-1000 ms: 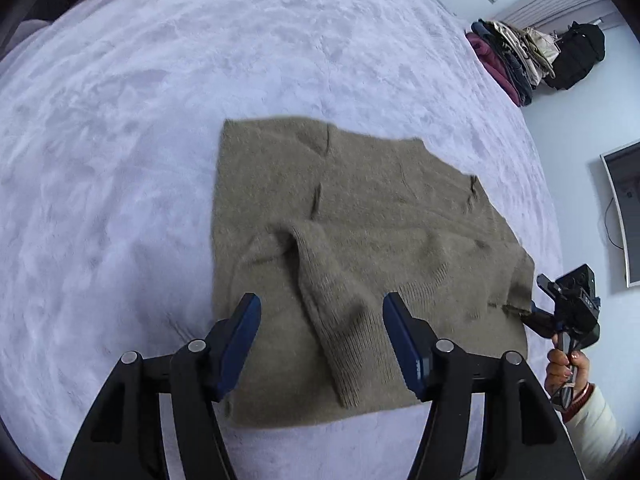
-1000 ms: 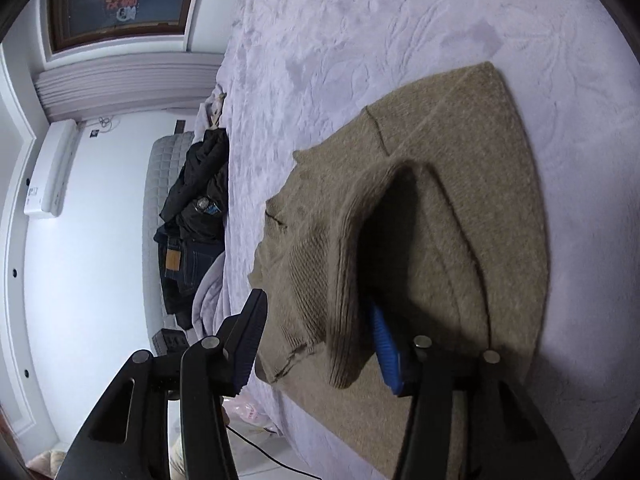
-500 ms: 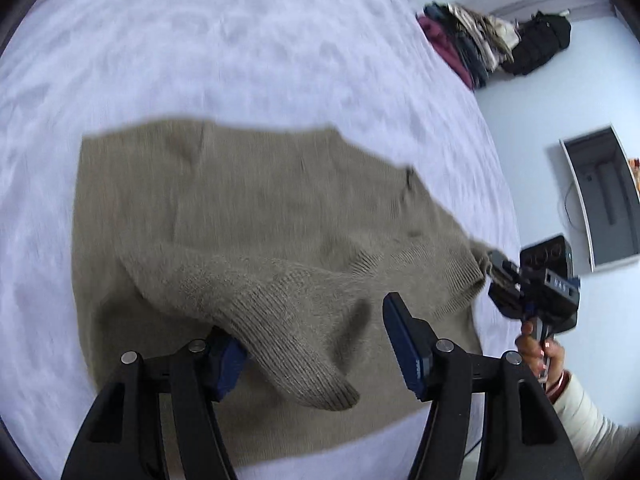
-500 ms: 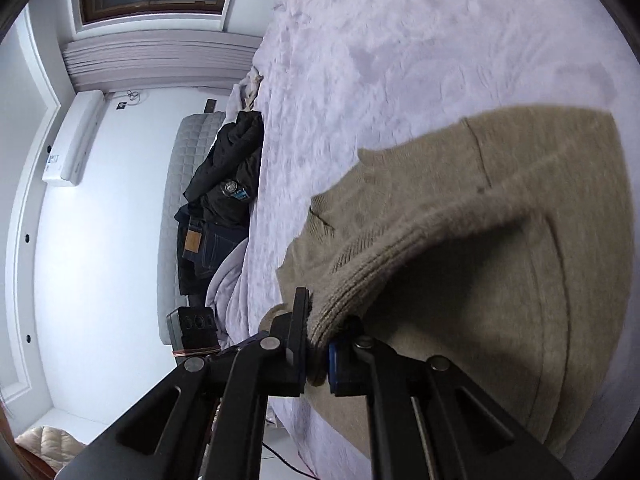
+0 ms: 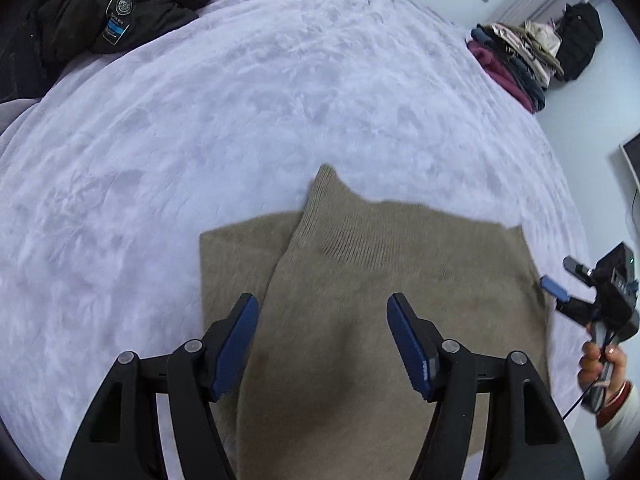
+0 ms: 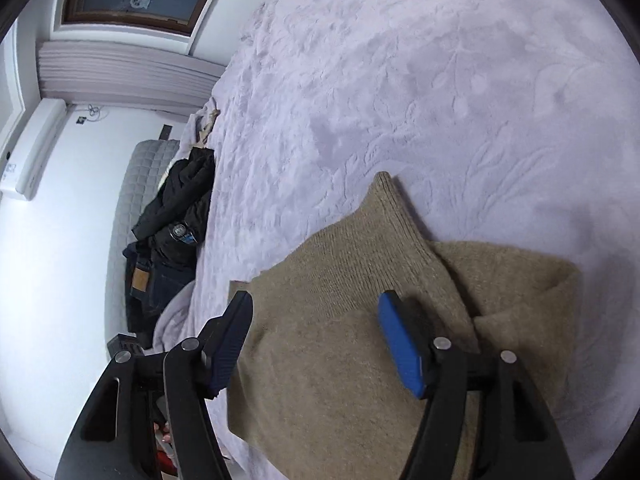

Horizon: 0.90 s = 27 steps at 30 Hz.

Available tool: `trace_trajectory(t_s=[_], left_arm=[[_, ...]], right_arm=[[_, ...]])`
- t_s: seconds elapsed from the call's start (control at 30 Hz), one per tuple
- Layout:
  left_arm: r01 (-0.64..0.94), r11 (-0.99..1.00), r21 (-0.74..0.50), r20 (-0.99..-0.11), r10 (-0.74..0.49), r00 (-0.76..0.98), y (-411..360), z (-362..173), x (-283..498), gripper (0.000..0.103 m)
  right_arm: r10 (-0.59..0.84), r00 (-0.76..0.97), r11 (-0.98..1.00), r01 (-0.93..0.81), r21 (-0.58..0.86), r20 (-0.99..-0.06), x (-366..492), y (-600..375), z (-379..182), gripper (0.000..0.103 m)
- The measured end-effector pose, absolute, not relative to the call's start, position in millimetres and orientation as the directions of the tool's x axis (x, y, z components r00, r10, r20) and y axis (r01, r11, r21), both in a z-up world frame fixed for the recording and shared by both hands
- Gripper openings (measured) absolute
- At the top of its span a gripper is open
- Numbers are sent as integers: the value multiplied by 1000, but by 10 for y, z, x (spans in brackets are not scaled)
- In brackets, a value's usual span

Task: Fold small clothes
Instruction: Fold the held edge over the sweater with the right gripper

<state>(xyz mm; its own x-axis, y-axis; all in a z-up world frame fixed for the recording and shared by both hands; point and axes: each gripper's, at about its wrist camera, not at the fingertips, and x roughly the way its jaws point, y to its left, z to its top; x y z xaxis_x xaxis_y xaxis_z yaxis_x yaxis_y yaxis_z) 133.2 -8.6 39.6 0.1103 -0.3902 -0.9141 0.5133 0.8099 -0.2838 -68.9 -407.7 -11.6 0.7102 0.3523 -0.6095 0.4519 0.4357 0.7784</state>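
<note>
Left wrist view: the left gripper [image 5: 322, 334] fingers are apart, holding nothing. The right gripper [image 6: 314, 336] has just let go too. Under both fingers lies the brown sweater [image 5: 400, 292], folded over on the bed [image 5: 240, 120]. More folds look left.

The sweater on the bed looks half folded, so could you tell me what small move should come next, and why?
Probably tuck the ribbed corner back in line: it pokes past the far edge of the sweater onto the blanket. Both the left gripper and right gripper stand open and hold nothing.
</note>
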Motion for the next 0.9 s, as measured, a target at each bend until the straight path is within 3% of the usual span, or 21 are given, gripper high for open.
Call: trace_trajectory(t_s=[0.27, 0.63, 0.7, 0.8, 0.83, 0.87, 0.9], left_arm=[[531, 805, -265, -951, -308, -8, 476, 86, 740, 68], [612, 689, -388, -914, -376, -155, 523, -83, 459, 68], [615, 676, -406, -906, -384, -176, 558, -89, 479, 63], [591, 666, -455, -884, -419, -207, 602, -122, 537, 57], [585, 665, -465, -880, -421, -220, 567, -149, 575, 36], [587, 667, -459, -885, -404, -234, 542, -186, 580, 19], [593, 666, -452, -889, -393, -236, 549, -190, 603, 16]], right_arm=[[375, 636, 520, 458, 721, -675, -1429, -3461, -19, 70], [250, 557, 568, 578, 586, -792, -2280, -3112, -58, 67], [198, 534, 587, 607, 536, -822, -2303, -3120, -57, 65], [235, 561, 538, 605, 587, -794, -2316, -3184, -158, 64], [254, 548, 532, 609, 588, -797, -2291, -3196, -225, 53], [256, 529, 538, 618, 574, -809, -2275, -3193, -275, 20], [269, 526, 540, 611, 579, -807, -2255, -3197, -292, 7]])
